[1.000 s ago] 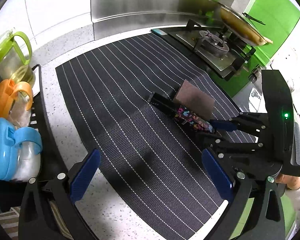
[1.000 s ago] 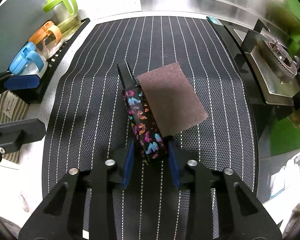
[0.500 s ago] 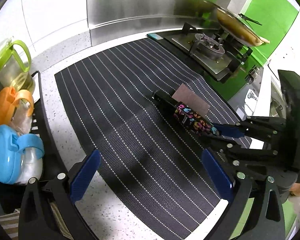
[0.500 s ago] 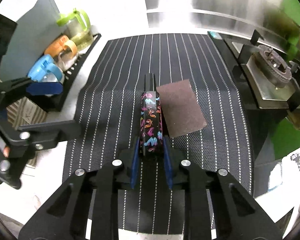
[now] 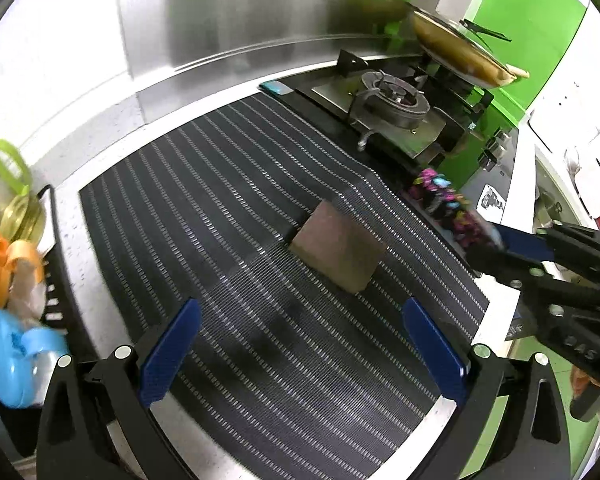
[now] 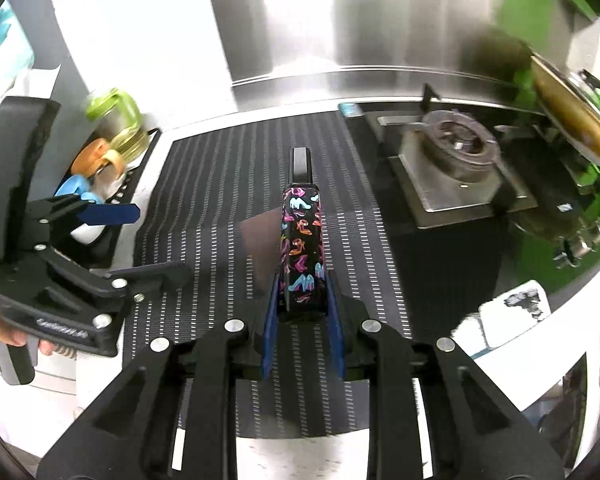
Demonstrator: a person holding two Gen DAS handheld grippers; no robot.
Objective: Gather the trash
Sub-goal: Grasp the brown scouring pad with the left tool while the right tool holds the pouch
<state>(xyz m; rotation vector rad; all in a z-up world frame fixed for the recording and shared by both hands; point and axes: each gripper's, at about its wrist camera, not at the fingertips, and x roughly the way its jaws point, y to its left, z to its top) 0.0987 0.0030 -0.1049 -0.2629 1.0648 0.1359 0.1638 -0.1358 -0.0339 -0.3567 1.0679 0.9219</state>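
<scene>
My right gripper (image 6: 302, 292) is shut on a long black box printed with coloured shoes (image 6: 302, 240) and holds it lifted above the striped black mat (image 6: 204, 200). The box shows blurred in the left wrist view (image 5: 444, 204), off the mat's right edge, with the right gripper (image 5: 496, 240) behind it. A brown square pad (image 5: 338, 252) lies flat on the mat (image 5: 220, 200); it is partly hidden behind the box in the right wrist view (image 6: 260, 236). My left gripper (image 5: 300, 344) is open and empty, above the mat in front of the pad.
A gas stove (image 5: 392, 108) with a lidded pan (image 5: 456, 48) stands at the mat's far right. A black rack holds green (image 5: 4, 184), orange (image 5: 4, 264) and blue (image 5: 16, 356) lidded cups at the left. A steel backsplash (image 5: 240, 20) runs behind.
My right gripper has lifted the shoe-print box off the mat and carried it to the right, away from the brown pad. My left gripper has moved closer to the pad, still open.
</scene>
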